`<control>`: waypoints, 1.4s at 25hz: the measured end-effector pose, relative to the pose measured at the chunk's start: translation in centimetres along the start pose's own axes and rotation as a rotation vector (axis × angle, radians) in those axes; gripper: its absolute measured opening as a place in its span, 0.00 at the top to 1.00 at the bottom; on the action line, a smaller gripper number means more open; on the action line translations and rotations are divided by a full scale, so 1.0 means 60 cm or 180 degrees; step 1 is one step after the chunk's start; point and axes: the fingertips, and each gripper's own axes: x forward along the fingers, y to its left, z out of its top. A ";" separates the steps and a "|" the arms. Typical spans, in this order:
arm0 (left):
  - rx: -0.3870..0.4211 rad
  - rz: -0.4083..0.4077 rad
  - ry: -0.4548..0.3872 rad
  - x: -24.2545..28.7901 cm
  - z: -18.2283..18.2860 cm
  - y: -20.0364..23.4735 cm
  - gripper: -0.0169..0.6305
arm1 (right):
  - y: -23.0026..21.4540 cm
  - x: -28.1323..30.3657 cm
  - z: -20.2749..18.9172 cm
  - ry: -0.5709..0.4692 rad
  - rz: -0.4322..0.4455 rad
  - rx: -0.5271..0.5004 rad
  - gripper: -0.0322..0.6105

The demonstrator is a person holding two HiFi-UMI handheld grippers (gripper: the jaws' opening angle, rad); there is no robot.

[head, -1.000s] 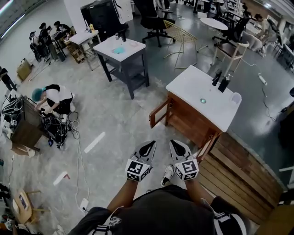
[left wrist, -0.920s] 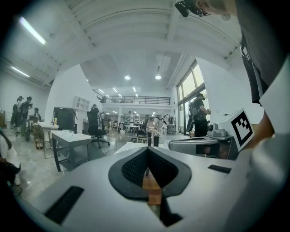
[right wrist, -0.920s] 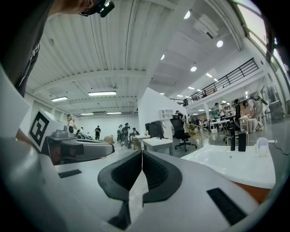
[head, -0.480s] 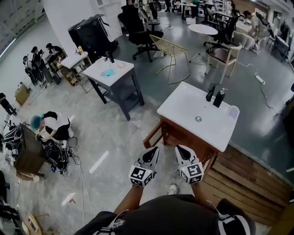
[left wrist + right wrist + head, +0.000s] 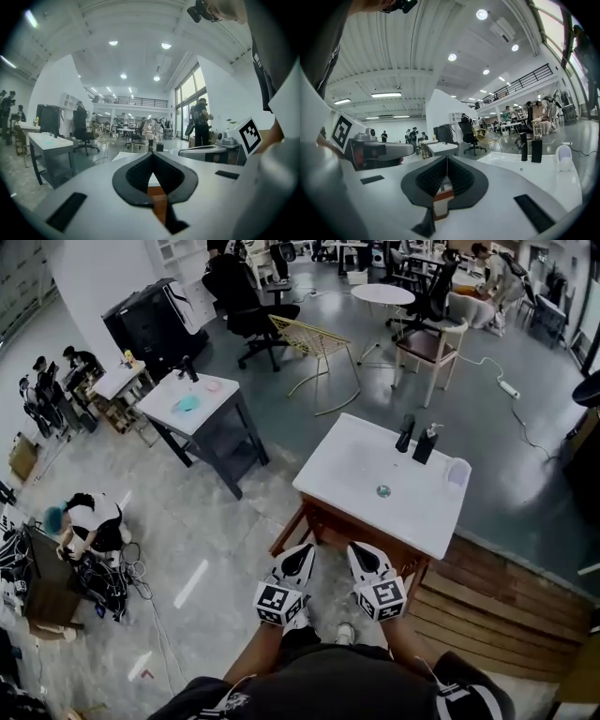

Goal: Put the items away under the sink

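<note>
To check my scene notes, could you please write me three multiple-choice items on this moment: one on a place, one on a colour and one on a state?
1. Where on the sink does the cup stand?
A) front left corner
B) at the back, right of the dispenser
C) front middle

2. What colour is the faucet?
A) black
B) white
C) gold

3. How are the left gripper and right gripper?
A) both open
B) right shut on the cup
C) both shut, empty

Answers:
1 B: the head view shows it beside the dispenser.
2 A: it stands dark against the white top.
3 C: each gripper view shows jaws together with nothing between.
</note>
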 end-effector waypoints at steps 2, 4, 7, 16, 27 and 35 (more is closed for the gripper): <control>-0.0012 -0.0099 0.0013 0.025 -0.005 0.007 0.98 | -0.018 0.010 -0.004 0.0013 -0.0095 0.0027 0.91; -0.0006 -0.0243 0.0014 0.054 -0.003 0.014 0.98 | -0.034 0.023 0.000 0.0018 -0.0214 0.0032 0.91; 0.0026 -0.0483 0.0028 0.095 0.004 0.032 0.98 | -0.055 0.050 0.008 0.0035 -0.0406 0.0053 0.91; 0.0201 -0.1015 0.0024 0.190 0.035 0.117 0.98 | -0.108 0.146 0.022 0.0030 -0.0893 0.0111 0.91; 0.0205 -0.1447 -0.0039 0.250 0.049 0.163 0.98 | -0.163 0.170 0.053 -0.0020 -0.1491 0.0031 0.91; 0.0177 -0.1577 0.0031 0.319 0.037 0.150 0.98 | -0.252 0.145 0.051 0.0023 -0.1981 0.0002 0.91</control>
